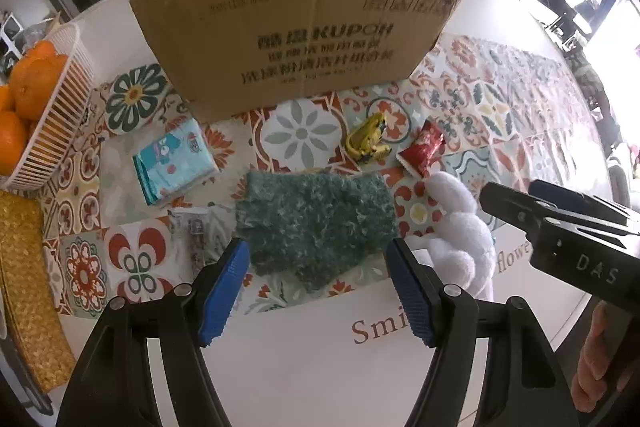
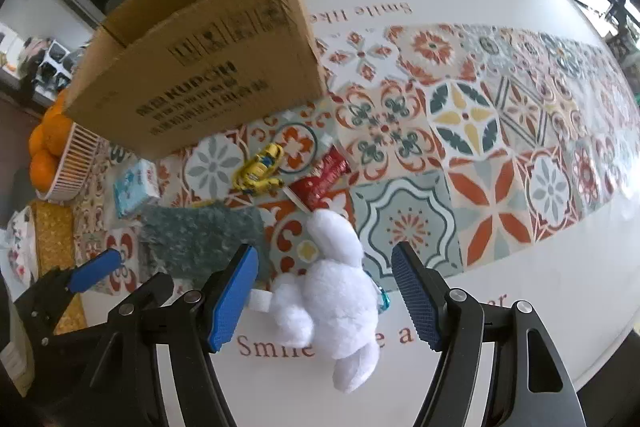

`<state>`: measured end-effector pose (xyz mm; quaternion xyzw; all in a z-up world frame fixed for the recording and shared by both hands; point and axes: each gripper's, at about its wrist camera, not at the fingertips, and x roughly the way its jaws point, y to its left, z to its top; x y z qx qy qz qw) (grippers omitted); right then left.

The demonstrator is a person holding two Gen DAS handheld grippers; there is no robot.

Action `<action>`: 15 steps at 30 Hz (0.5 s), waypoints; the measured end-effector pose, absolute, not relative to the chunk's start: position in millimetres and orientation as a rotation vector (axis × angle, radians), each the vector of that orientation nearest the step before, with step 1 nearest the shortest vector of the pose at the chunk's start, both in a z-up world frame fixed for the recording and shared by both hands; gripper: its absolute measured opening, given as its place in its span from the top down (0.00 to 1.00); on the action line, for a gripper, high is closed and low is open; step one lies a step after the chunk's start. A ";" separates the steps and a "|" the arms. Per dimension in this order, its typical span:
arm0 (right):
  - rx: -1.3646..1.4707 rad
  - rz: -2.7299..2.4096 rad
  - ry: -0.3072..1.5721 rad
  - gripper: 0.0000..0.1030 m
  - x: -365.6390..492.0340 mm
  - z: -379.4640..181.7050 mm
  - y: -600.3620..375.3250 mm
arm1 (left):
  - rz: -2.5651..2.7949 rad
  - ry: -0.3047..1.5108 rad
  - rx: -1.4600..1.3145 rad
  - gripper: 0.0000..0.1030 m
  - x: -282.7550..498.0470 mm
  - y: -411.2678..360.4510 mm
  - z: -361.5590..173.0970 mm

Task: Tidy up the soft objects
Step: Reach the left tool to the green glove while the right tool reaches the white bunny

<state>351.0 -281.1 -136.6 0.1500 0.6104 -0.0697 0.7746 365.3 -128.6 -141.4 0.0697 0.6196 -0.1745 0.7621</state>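
Worktop (image 1: 320, 367) – white, with a patterned tile-print runner down its middle.

- Cardboard box (image 1: 296, 27), open top, printed side facing the cameras, standing at the far side of the runner.
- Green fuzzy cloth (image 1: 316, 223), flat on the runner in front of the box.
- White plush toy (image 2: 336, 287), lying just beside the cloth, partly over the worktop's printed lettering.
- Yellow toy figure (image 1: 370, 141) and red snack wrapper (image 1: 422, 151), side by side between box and cloth.
- Blue tissue pack (image 1: 174, 163), near the box's left corner.
- White slatted basket (image 1: 56, 115) holding oranges (image 1: 28, 95), at the left edge.

Left gripper (image 1: 318, 291) – fingers spread wide, empty, poised above the near edge of the green cloth, not touching it.

Right gripper (image 2: 324, 297) – fingers spread wide to either side of the plush toy; the pads do not press on it.
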 end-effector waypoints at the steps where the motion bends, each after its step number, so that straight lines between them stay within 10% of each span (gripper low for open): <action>1: 0.334 -0.153 1.327 0.32 350.2 -139.4 -281.9 | -0.374 1.353 0.154 0.31 365.9 -129.4 -144.3; 15: 0.528 -0.195 1.416 0.32 324.6 -185.7 -299.5 | -0.425 1.400 0.179 0.27 366.2 -151.3 -173.8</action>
